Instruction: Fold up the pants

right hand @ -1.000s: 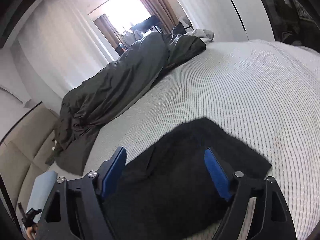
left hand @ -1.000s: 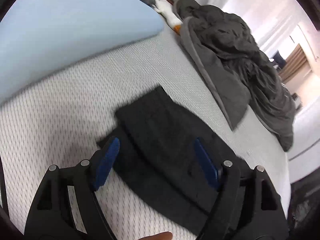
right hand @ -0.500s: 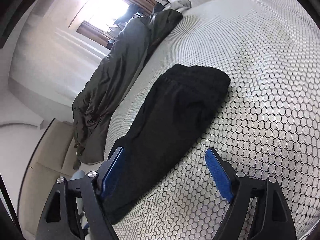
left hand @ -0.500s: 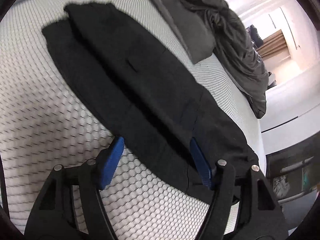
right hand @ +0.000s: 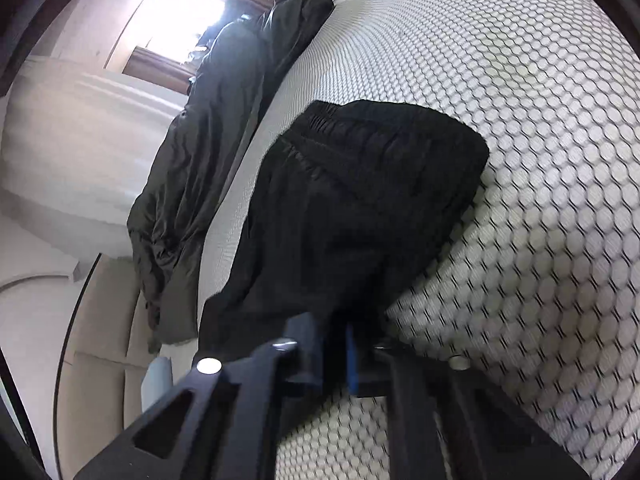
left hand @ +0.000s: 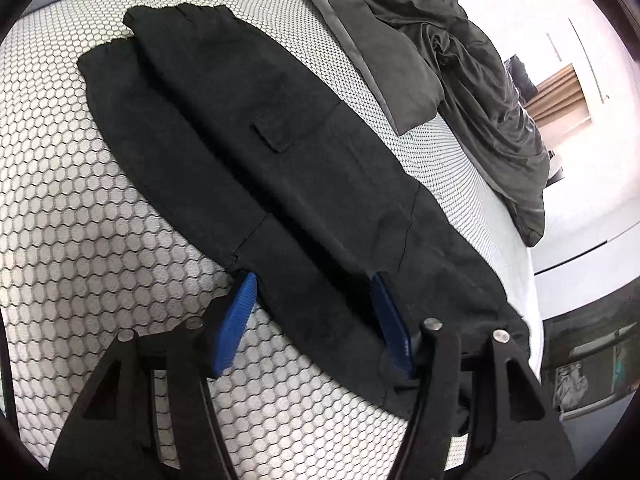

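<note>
One pair of black pants (left hand: 256,152) lies lengthwise on the bed (left hand: 60,240), legs stacked, ahead of both claws. The left claw (left hand: 316,312) has been narrowing, straddling the near edge without pinching. The right claw (right hand: 334,354) is clamped on pants fabric. One grey duvet (left hand: 472,72) lies beyond.

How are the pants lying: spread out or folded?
Folded once lengthwise: in the left wrist view the pants lie long on the mattress, one leg stacked over the other, both cuffs together at the far end.
</note>
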### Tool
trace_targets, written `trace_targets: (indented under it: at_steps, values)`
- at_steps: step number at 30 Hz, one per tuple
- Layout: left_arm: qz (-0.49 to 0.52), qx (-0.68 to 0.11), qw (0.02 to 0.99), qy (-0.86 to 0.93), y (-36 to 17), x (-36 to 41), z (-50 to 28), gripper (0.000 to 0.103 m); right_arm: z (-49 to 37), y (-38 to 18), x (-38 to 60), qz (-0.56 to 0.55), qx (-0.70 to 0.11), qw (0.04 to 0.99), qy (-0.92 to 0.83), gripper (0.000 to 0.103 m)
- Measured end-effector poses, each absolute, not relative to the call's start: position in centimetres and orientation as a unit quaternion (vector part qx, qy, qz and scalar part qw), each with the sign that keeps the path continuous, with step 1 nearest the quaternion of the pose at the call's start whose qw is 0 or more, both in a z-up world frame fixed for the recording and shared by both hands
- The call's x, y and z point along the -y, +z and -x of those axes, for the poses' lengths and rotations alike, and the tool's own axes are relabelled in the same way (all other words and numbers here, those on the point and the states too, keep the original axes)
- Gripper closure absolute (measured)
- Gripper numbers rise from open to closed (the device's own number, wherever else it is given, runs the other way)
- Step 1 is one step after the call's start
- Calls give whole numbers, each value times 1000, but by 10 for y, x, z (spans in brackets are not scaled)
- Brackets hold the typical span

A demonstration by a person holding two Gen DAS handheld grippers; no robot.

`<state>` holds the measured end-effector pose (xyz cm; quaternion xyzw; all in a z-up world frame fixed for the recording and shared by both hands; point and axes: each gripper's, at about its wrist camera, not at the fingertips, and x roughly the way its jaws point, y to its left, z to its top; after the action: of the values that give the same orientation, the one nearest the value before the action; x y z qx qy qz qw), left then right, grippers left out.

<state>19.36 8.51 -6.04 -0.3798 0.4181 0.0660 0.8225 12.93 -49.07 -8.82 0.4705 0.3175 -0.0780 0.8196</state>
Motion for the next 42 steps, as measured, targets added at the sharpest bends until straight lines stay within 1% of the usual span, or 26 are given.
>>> trace_targets:
  at_steps: [2, 4, 6, 8, 10, 11, 13, 15, 16, 17, 18, 19, 20, 23, 27, 29, 32, 34, 37, 40, 42]
  values:
    - [366, -425, 825, 71, -61, -88, -190, 47, -113, -85, 493, -471, -314, 821, -75, 100]
    - [354, -426, 829, 78, -59, -90, -186, 47, -97, -85, 493, -466, -327, 818, -79, 99]
    - [349, -420, 834, 82, -55, -92, -179, 47, -86, -94, 498, -473, -353, 803, -83, 94]
    - [353, -413, 837, 72, -50, -91, -171, 47, -80, -95, 502, -488, -350, 796, -76, 92]
    - [360, -405, 839, 49, -45, -86, -168, 47, -72, -89, 500, -486, -344, 799, -80, 81]
    - [357, -405, 841, 39, -43, -80, -169, 47, -69, -86, 500, -480, -344, 803, -83, 79]
    - [355, -407, 841, 30, -43, -72, -179, 47, -68, -81, 499, -486, -340, 802, -77, 67]
    - [365, -419, 831, 28, -50, -66, -195, 48, -72, -79, 494, -491, -340, 799, -67, 65]
    - [374, -424, 824, 29, -54, -65, -202, 56, -73, -80, 491, -491, -344, 798, -63, 64]
    - [384, -431, 816, 31, -61, -64, -211, 68, -75, -79, 487, -491, -347, 797, -59, 64]
    - [390, -434, 811, 34, -66, -63, -215, 77, -76, -80, 486, -492, -349, 795, -55, 63]
    - [394, -435, 808, 43, -70, -64, -220, 95, -78, -79, 484, -492, -351, 795, -52, 62]
    - [393, -432, 810, 53, -74, -63, -224, 101, -79, -80, 483, -492, -351, 795, -51, 62]
    - [396, -414, 817, 66, -73, -61, -217, 103, -85, -81, 484, -497, -349, 792, -57, 62]
    - [354, -393, 847, 53, -48, -56, -192, 103, -84, -80, 488, -504, -345, 790, -54, 62]
    - [337, -400, 851, 51, -48, -59, -186, 102, -81, -80, 488, -497, -349, 793, -53, 61]
    - [345, -437, 828, 56, -71, -64, -192, 102, -86, -80, 484, -491, -355, 794, -53, 61]
    - [358, -441, 821, 54, -77, -67, -193, 101, -87, -81, 483, -492, -355, 793, -53, 61]
    - [352, -436, 827, 49, -71, -69, -189, 101, -89, -80, 481, -494, -352, 793, -56, 60]
    - [347, -435, 829, 55, -68, -71, -189, 101, -91, -79, 484, -504, -333, 795, -66, 61]
    - [355, -437, 825, 55, -70, -75, -189, 101, -91, -81, 491, -517, -303, 797, -82, 61]
